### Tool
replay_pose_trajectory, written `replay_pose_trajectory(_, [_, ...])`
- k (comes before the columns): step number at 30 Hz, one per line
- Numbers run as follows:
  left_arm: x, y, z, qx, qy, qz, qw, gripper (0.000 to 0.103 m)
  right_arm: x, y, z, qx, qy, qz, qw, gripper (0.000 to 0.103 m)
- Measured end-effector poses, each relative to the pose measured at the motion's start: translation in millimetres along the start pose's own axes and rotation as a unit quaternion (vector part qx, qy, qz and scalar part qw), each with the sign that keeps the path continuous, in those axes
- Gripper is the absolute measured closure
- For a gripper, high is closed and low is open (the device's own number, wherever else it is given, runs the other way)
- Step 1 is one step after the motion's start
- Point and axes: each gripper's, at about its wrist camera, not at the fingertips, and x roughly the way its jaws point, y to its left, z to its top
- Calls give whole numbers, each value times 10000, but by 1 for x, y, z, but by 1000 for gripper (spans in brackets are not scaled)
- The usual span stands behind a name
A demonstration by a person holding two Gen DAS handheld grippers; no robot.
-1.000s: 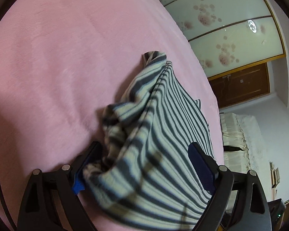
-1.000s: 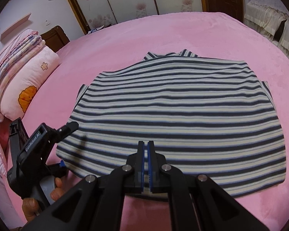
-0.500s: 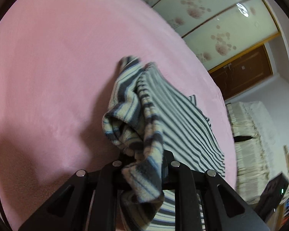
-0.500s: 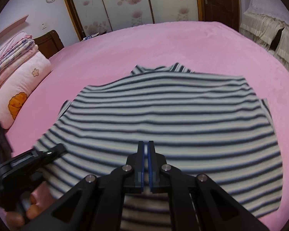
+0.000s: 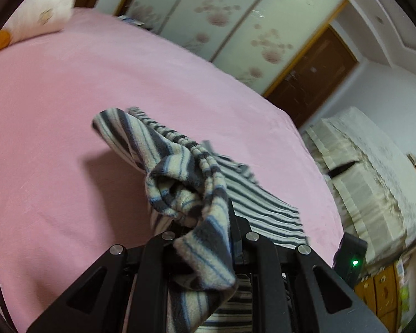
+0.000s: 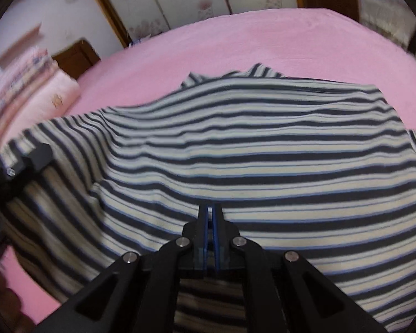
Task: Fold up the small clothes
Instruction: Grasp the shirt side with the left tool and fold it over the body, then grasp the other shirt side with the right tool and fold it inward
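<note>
Most of both views is taken up by a pink bed cover [image 5: 83, 88], across which the striped shirt [image 6: 263, 149] lies spread, its near hem and left side raised off the surface. Bunched folds of that hem are pinched tight in the left gripper [image 5: 208, 222]. At the middle of the hem, the right gripper [image 6: 210, 216] has its jaws pressed together on the cloth.
</note>
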Motion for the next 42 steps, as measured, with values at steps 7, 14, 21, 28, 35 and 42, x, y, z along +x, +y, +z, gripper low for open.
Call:
replay_pose_trajectory(7, [22,-103,-26,1095,200,-553,9922,89,-75,-81,1,759,-445,-3,9961,100])
replay_pose_trajectory(14, [72,-191,-112,2887,1344,-718,9452,87,-128,-164,-30,1483,-555,-453,9863,100])
replay_pose_trajectory(21, [65,-226,-177,4270,1423,-458,8918,57,-140,-198,-62,1859,-272,-570,9805,100])
replay_pose_trajectory(28, [20,-212,-167,3734,1415,-919,9122,41,-152,-194,-68,1706,-252,-539,9835,100])
replay_pose_trajectory(35, [-19,-143,-134,2853,1433,-164,9475,41,-167,-168,-53,1427,-326,-279,9888,94])
replay_pose_trajectory(42, [-13,-54,-107,1402,1913,464,9704,41,-175,-126,-49,767,-241,53,9968,67])
